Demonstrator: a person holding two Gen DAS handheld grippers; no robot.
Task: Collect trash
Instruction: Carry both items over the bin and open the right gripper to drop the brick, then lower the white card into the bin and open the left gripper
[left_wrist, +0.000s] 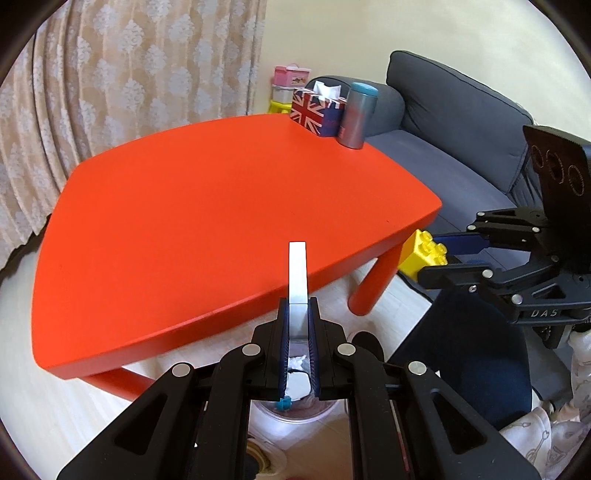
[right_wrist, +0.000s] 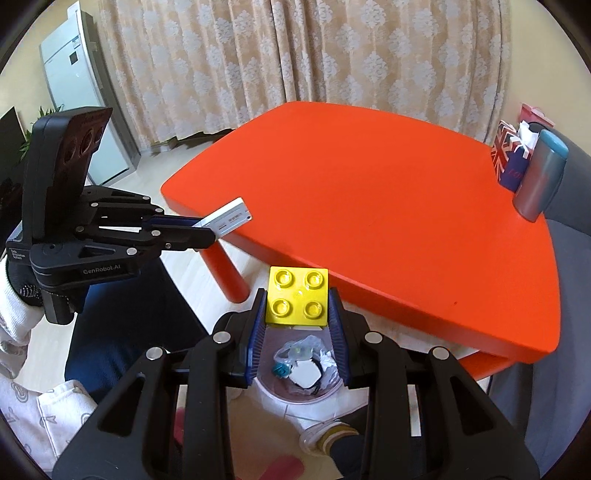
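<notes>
My left gripper is shut on a thin white flat card, which sticks out past the fingertips over the near edge of the red table. The same card shows in the right wrist view, held by the left gripper. My right gripper is shut on a yellow studded toy brick, seen also from the left wrist as the yellow brick in the right gripper. Below both grippers stands a pink trash bin holding crumpled plastic and paper.
A Union Jack tissue box and a grey tumbler with a blue lid stand at the table's far corner. A grey sofa lies beyond it. Curtains hang behind. The person's dark trouser legs and slippered feet are by the bin.
</notes>
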